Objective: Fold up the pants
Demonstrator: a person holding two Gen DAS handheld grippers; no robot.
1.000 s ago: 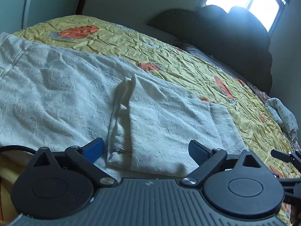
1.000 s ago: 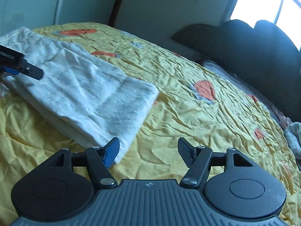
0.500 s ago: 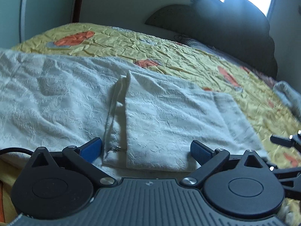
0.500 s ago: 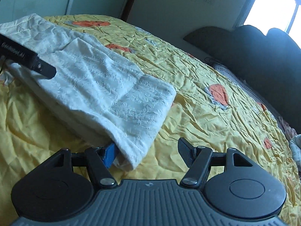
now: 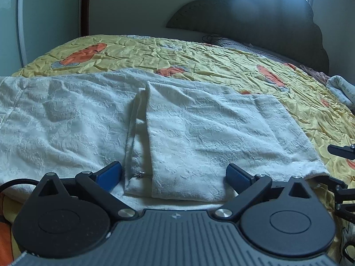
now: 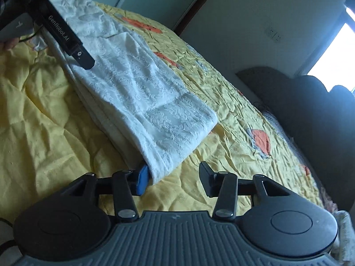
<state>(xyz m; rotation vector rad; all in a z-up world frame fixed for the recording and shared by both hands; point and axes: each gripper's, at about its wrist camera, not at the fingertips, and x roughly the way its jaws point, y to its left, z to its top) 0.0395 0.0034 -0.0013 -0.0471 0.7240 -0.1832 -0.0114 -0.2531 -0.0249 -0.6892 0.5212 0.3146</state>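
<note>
Left wrist view: the white pants (image 5: 199, 133) lie partly folded across the yellow bedspread (image 5: 199, 53), with a doubled panel at centre and a single layer running out toward 9 o'clock. The left gripper (image 5: 173, 175) stands wide, its blue pads either side of the near hem and nothing between them. In the right wrist view the right gripper (image 6: 172, 177) is also wide, its pad (image 6: 142, 180) just touching the folded corner of the pants (image 6: 144, 102) at 11 o'clock. This looks like the pause between folds. The next move probably calls for both grippers to close on the near edge and carry it toward 12 o'clock together.
</note>
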